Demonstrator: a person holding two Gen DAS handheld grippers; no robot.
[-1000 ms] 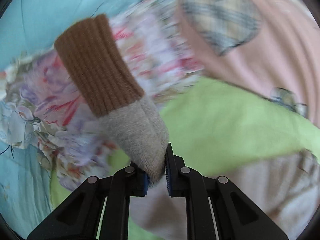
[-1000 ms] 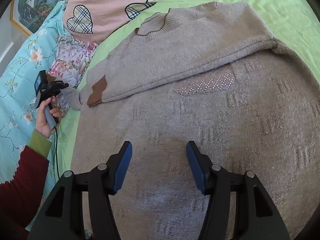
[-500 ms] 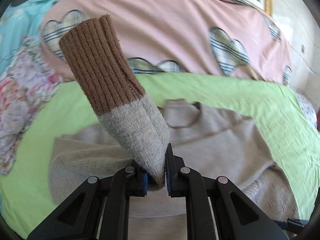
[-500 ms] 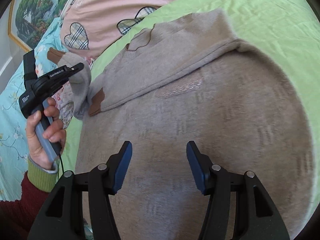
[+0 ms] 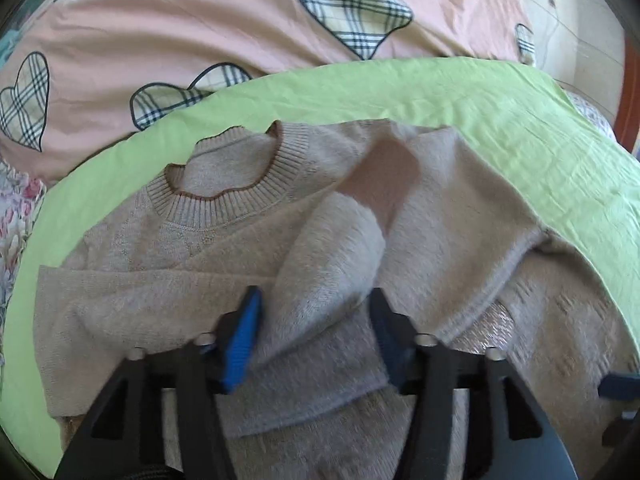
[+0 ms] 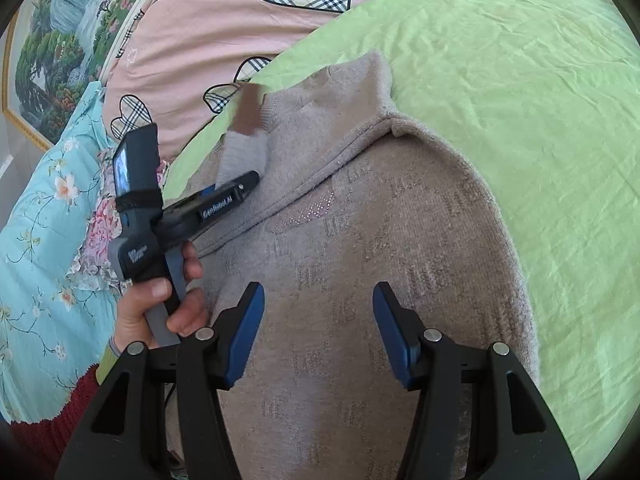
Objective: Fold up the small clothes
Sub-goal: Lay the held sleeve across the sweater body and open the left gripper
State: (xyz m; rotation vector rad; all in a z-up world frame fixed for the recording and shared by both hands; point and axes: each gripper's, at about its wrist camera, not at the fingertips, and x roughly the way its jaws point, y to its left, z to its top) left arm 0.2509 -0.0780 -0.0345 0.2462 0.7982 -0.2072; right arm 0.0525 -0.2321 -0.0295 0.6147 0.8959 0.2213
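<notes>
1. One beige knit sweater (image 5: 168, 280) lies spread on a wrinkled green sheet (image 5: 500, 128). Its wool looks soft and fuzzy, with a ribbed round collar (image 5: 224, 204) edged in a thin brown line at the far left of the left wrist view.
2. One sleeve (image 5: 328, 264) shows as a rounded tube ending in a brown cuff (image 5: 388, 176), blurred. It runs from between the fingers of the left gripper (image 5: 316, 332) toward the far right, over the sweater's chest.
3. The left gripper's jaws stand released, wide apart; the sleeve lies loosely in the gap. Whether it touches the blue ribbed pads (image 5: 242, 344) I cannot tell.
4. The right gripper (image 6: 318, 332) has its jaws released too, grasping nothing, above the sweater's near part, where the knit carries rows of short woven dashes and a small patch of glittering studs (image 6: 316, 212).
5. In the right wrist view, one hand (image 6: 160, 304) grips the left gripper's grey handle at the left, a dark red sleeve at its wrist.
6. Beyond the sheet lies a smooth pink cover (image 5: 200, 28) with plaid hearts outlined in black; four show in the left wrist view.
7. At the far left of the right wrist view: one turquoise floral cloth (image 6: 36, 232), a ruffled floral fabric (image 6: 96, 236), and one framed landscape picture (image 6: 52, 56).
</notes>
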